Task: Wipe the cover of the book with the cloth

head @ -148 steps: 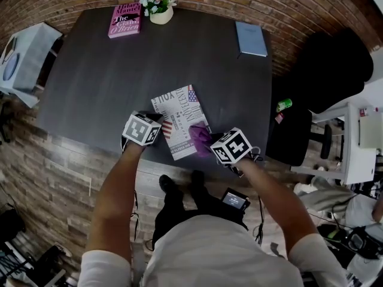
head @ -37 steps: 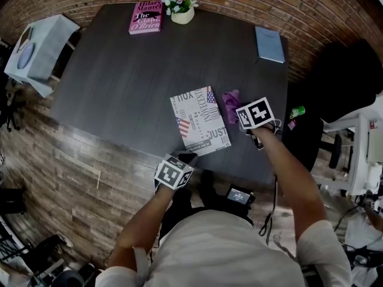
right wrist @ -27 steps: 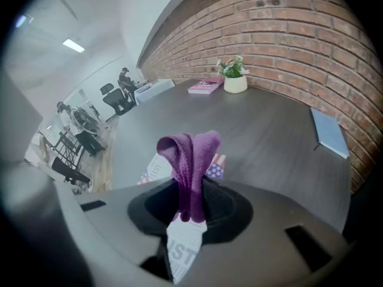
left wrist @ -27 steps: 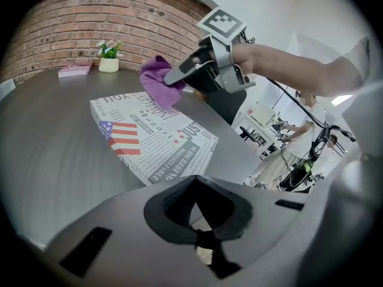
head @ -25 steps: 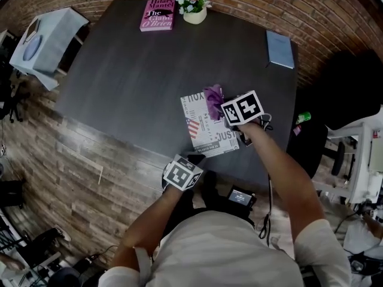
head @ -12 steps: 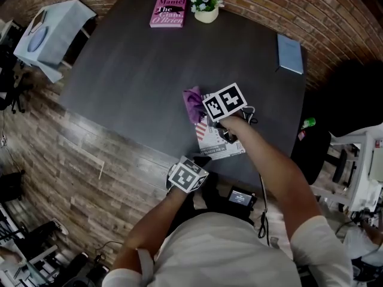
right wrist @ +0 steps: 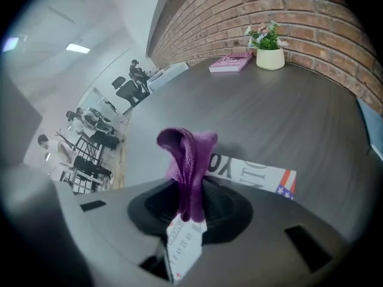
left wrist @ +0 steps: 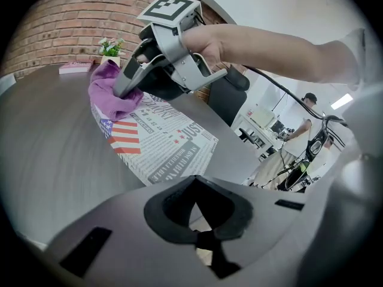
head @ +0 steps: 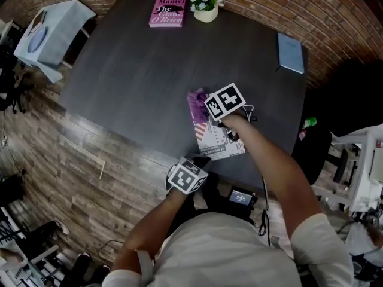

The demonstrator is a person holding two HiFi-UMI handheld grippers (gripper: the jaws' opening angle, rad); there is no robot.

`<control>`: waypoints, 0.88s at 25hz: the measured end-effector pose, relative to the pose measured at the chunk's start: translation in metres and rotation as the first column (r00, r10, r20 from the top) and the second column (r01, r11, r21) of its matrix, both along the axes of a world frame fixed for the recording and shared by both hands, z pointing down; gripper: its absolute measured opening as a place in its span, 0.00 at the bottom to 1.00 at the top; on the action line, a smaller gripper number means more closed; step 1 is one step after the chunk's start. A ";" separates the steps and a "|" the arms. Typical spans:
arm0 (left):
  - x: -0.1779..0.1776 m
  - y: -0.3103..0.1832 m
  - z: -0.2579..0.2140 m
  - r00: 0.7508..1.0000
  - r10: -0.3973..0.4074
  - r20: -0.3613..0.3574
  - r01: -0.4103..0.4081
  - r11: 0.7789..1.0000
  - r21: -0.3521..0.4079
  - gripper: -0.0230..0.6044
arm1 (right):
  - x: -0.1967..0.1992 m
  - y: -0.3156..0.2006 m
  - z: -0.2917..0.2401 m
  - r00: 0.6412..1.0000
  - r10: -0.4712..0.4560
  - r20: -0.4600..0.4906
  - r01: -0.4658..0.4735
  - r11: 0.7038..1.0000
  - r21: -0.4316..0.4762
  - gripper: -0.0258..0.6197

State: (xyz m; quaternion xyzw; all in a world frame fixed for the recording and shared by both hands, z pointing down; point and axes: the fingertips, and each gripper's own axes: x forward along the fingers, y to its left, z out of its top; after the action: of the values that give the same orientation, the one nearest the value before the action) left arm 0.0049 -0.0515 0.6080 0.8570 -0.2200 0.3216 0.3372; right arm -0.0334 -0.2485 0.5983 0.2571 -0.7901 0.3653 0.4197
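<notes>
1. On the dark table [head: 131, 70] by the brick wall, the book [head: 219, 143] lies flat near the front edge.
2. The right gripper [right wrist: 188, 211] pinches the purple cloth [right wrist: 187, 154], bunched for rubbing the cover's far corner.
3. The left gripper [left wrist: 197, 211], closed and empty, hangs clear.

A newsprint-patterned book [head: 220, 145] lies near the front edge of the dark table [head: 137, 70]. The right gripper [head: 209, 109] is over its far end, with a purple cloth [head: 196, 103] bunched at its tip on the book's far-left corner. The left gripper [head: 194, 166] hangs just off the table's front edge, and a pink book [head: 167, 11] and a potted plant [head: 205, 5] sit at the far edge
</notes>
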 end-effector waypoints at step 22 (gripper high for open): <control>0.000 -0.002 0.003 0.999 -0.016 0.035 0.016 1.000 0.006 0.05 | 0.114 -0.019 0.001 0.984 0.165 -0.070 -0.162 0.986 0.045 0.18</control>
State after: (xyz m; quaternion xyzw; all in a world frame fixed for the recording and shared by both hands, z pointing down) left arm 0.0052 -0.0533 0.6107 0.8505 -0.2336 0.3332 0.3334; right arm 0.0805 -0.2673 0.5988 0.3424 -0.7574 0.3735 0.4118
